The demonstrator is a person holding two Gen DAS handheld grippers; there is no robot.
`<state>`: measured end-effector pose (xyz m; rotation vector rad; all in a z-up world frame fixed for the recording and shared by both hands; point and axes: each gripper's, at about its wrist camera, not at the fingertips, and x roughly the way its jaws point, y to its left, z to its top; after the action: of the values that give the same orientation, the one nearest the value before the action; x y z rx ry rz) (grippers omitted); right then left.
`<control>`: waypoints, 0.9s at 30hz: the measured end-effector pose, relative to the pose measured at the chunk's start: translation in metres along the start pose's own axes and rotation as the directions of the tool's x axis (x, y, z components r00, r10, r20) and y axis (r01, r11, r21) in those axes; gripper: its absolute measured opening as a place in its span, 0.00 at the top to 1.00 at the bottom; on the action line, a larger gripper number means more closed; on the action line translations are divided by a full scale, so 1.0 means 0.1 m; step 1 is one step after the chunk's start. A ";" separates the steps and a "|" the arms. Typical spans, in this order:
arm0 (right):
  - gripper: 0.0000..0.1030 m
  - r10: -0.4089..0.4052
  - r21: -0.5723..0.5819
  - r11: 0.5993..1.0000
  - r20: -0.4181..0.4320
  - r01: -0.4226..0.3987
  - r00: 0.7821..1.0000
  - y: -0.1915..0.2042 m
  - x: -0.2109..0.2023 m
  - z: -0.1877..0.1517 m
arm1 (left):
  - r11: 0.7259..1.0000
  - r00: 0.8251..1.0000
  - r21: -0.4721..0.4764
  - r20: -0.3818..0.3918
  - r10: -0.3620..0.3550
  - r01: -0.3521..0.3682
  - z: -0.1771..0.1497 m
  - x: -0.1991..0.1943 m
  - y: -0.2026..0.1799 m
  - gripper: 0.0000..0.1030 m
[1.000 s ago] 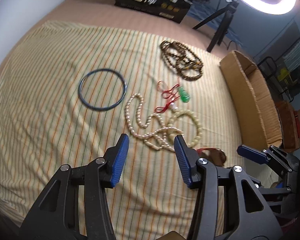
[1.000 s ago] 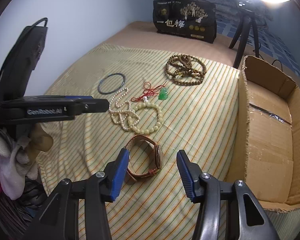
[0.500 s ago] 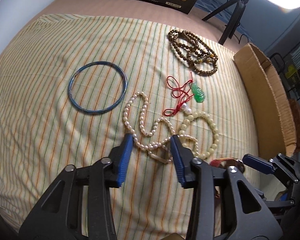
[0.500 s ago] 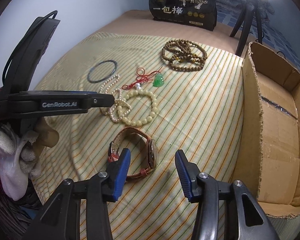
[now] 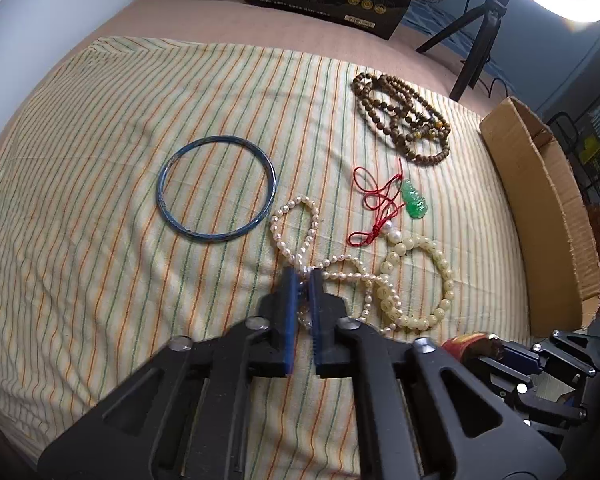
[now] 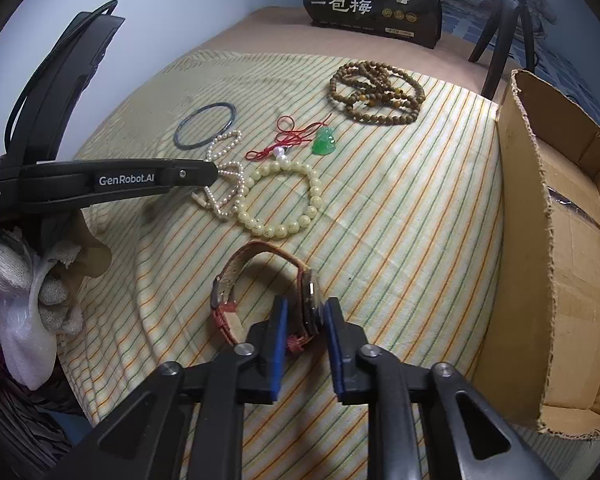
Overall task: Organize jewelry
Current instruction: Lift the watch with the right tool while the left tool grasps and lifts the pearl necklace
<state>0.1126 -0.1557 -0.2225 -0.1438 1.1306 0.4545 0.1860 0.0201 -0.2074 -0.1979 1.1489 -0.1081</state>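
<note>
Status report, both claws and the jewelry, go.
Left claw just closed, shut on pearl strand. Right claw just closed on watch. Nothing blocking the box.

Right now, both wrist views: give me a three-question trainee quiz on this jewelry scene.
1. True or false: the left gripper is shut on the pearl necklace.
2. What is between the fingers of the right gripper? A) blue bangle B) watch C) green pendant
3. Which piece lies nearest the black box at the back?

Key:
1. True.
2. B, the watch.
3. The brown bead string.
</note>
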 end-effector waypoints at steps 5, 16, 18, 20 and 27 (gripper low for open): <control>0.89 0.009 0.022 1.000 0.027 -0.009 1.000 -0.05 -0.10 0.01 | 1.000 0.998 0.004 0.053 -0.022 0.022 0.02 -0.20 -0.04 0.99; 0.89 0.020 0.054 0.998 0.110 -0.026 0.994 -0.13 -0.41 0.03 | 0.996 0.981 -0.008 0.174 -0.083 0.085 0.17 -0.68 -0.07 0.99; 0.89 0.021 0.059 0.998 0.131 -0.029 0.991 -0.15 -0.50 0.05 | 0.995 0.973 0.007 0.208 -0.102 0.103 0.20 -0.82 -0.12 0.99; 0.89 0.024 0.065 0.997 0.153 -0.034 0.988 -0.16 -0.58 0.07 | 0.992 0.964 0.017 0.234 -0.124 0.124 0.23 -0.94 -0.16 0.99; 0.89 -0.008 0.075 0.997 0.226 -0.009 0.974 -0.24 -0.90 0.11 | 0.976 0.917 0.060 0.334 -0.218 0.210 0.31 -1.41 -0.41 0.99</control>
<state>0.1007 -0.1986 -0.1405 -0.0245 0.9218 0.4170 0.1572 0.0091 -0.0603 -0.3103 0.7784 -0.2709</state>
